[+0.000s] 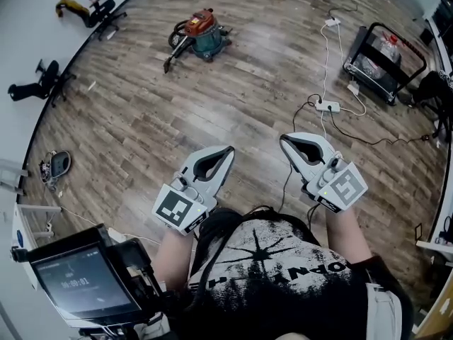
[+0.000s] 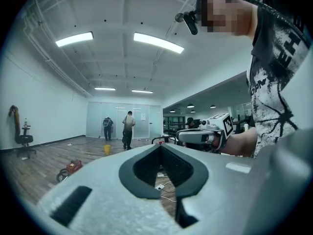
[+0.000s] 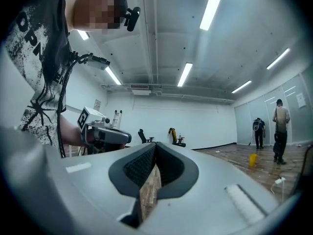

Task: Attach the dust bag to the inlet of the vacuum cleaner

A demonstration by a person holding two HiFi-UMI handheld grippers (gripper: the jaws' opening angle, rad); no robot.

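The vacuum cleaner, a red and teal canister with a dark hose, stands far off on the wooden floor; in the left gripper view the vacuum cleaner is a small red shape at the lower left. No dust bag shows in any view. My left gripper and right gripper are held side by side in front of the person's chest, pointing level, far from the vacuum. Both are shut, jaws together, with nothing between them. Each gripper view shows the other gripper beside it: the right gripper and the left gripper.
A white power strip with trailing cables lies on the floor ahead right. A black cart stands at the far right. Office chairs sit along the left wall. A screen hangs at the person's lower left. People stand far away by a yellow bucket.
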